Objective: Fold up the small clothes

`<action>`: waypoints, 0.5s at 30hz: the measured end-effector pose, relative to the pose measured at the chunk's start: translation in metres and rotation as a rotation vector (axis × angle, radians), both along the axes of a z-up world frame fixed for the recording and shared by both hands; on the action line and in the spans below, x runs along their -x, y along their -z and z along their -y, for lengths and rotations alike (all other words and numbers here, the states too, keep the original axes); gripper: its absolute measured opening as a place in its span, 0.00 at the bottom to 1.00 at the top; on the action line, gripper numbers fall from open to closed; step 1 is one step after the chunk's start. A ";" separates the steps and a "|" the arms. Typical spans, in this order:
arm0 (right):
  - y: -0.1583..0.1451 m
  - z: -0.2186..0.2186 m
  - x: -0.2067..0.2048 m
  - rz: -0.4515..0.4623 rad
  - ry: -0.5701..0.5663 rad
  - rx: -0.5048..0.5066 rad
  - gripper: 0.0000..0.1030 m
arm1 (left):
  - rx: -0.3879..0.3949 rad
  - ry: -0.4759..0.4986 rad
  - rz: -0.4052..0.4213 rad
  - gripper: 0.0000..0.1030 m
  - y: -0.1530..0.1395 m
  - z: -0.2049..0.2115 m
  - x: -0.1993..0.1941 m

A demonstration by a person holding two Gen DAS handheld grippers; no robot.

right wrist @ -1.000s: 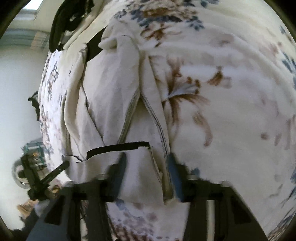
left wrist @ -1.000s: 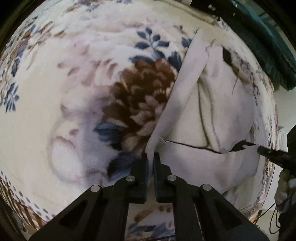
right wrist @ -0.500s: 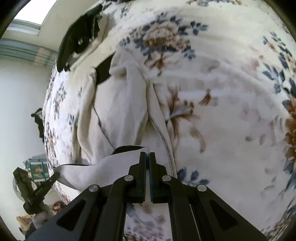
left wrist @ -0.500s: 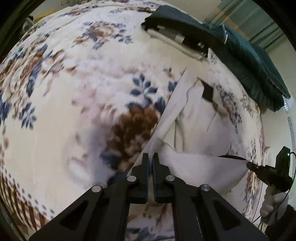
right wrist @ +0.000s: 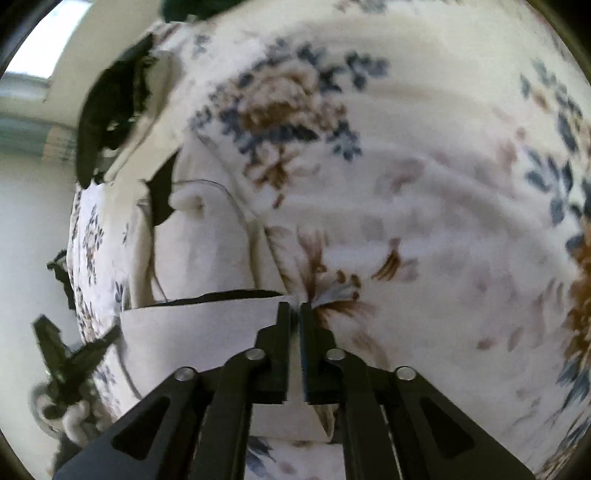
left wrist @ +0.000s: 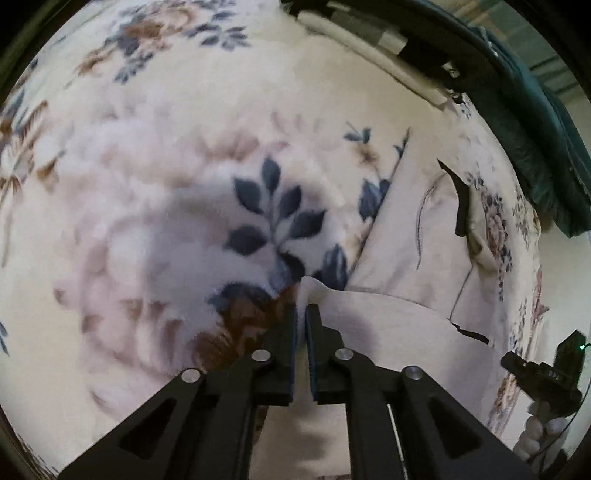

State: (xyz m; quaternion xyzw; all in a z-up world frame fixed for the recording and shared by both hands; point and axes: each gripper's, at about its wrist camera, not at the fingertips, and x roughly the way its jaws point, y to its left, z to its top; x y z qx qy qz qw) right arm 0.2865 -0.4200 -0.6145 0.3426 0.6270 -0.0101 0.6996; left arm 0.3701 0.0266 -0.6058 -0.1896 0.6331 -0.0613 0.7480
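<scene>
A small white garment (left wrist: 410, 236) with black trim lies on a floral blanket (left wrist: 166, 184). My left gripper (left wrist: 301, 310) is shut on one near corner of the garment and holds it lifted. My right gripper (right wrist: 293, 308) is shut on the other near corner of the same garment (right wrist: 207, 243). The near edge hangs stretched between the two grippers, above the part still lying flat. The right gripper also shows at the right edge of the left wrist view (left wrist: 535, 373). The left gripper shows at the left of the right wrist view (right wrist: 74, 358).
A dark teal cloth (left wrist: 524, 122) lies along the far edge of the blanket, with a black and white item (left wrist: 384, 33) next to it. A black cloth (right wrist: 107, 110) lies at the far end in the right wrist view. The blanket's edge (right wrist: 74, 236) drops off beyond the garment.
The right gripper has closed on its corner. Both grippers have lifted the near edge and carried it forward over the flat part of the garment.
</scene>
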 end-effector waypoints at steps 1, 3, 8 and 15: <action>0.002 0.003 0.001 0.000 0.019 -0.023 0.36 | 0.002 0.000 0.005 0.14 -0.001 -0.001 0.002; 0.003 0.008 0.006 0.013 0.050 -0.061 0.49 | 0.028 -0.004 0.001 0.35 -0.002 -0.004 0.009; 0.032 0.005 0.010 -0.058 0.057 -0.176 0.49 | 0.054 -0.022 -0.050 0.54 0.013 -0.007 0.015; 0.029 -0.011 0.003 0.045 0.084 -0.190 0.04 | 0.069 -0.037 -0.073 0.54 0.023 -0.009 0.004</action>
